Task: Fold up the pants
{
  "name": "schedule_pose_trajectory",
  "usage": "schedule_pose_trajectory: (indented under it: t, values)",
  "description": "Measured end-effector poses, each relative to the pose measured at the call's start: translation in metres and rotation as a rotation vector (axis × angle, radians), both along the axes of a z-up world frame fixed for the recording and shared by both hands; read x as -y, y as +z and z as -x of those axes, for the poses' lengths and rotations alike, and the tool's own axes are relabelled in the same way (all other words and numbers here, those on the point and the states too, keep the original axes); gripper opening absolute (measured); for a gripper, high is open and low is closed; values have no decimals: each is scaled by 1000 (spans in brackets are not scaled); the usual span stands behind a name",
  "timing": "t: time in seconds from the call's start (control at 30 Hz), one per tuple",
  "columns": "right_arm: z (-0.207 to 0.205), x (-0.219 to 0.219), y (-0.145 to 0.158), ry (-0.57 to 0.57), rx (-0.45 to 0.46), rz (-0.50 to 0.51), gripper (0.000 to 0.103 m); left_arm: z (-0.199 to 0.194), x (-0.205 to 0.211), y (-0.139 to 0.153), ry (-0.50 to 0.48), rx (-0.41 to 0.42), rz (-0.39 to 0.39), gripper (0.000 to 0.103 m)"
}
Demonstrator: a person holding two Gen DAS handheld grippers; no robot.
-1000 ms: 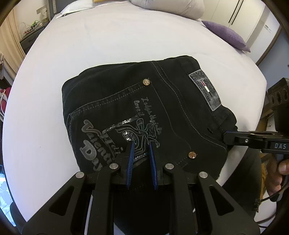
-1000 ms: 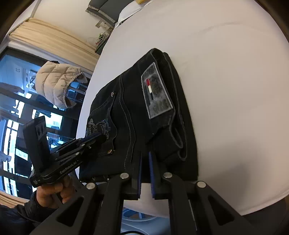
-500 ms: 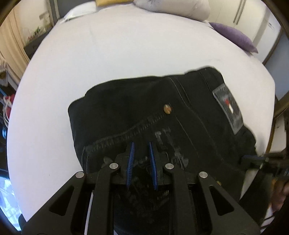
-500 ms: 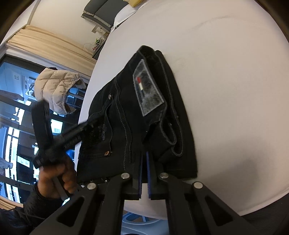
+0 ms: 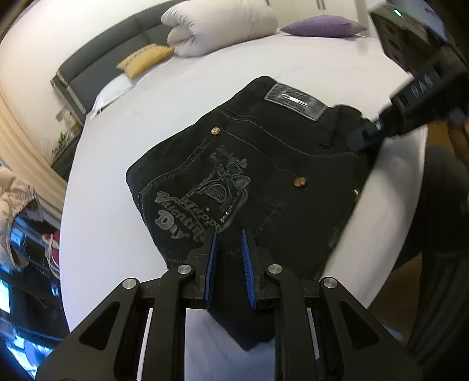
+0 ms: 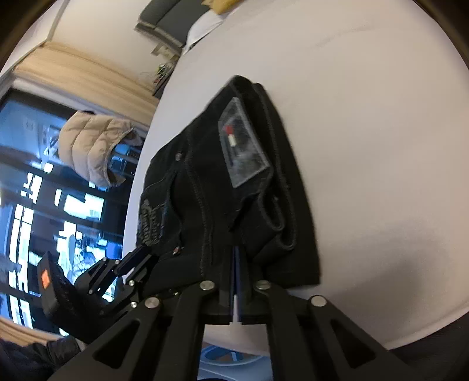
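White bed sheet [image 5: 205, 82] carries the folded black denim pants [image 5: 263, 164] at its near edge, long axis along that edge, waistband toward the right gripper [image 6: 236, 263]. Left gripper [image 5: 229, 255] is clamped on the pants' near fold. Right gripper's jaws are opening, waistband fabric between them.

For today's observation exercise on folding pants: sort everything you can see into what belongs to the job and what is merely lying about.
Belongs to the job:
black pants, folded on the white bed
left gripper, pinching the pants' near edge
right gripper, jaws opening, at the waistband edge

Lying about:
white duvet
purple pillow
yellow cushion
beige puffer jacket
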State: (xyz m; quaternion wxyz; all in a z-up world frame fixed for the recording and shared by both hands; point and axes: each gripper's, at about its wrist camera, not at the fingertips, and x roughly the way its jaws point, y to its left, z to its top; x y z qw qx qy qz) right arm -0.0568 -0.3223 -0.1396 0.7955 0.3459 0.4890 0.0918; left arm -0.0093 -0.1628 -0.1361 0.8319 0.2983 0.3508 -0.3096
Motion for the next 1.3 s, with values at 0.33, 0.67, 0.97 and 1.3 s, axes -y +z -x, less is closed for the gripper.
schedule_pose_trajectory:
  t: [0.33,0.67,0.97,1.3]
  values:
    - [-40,58,17,-34,59,-69,78,-46,-84,42,219,-330,403,76]
    - [-111,58,-39,49,-65,-197,69,-135,-90,-23,365,-811,626,76]
    - [-132,19,-35,101,-65,-73,35,-158,-67,-32,342,-905,607,43]
    - [-158,-8,30,74,82,2,20,-196,-79,24,285,-792,610,22]
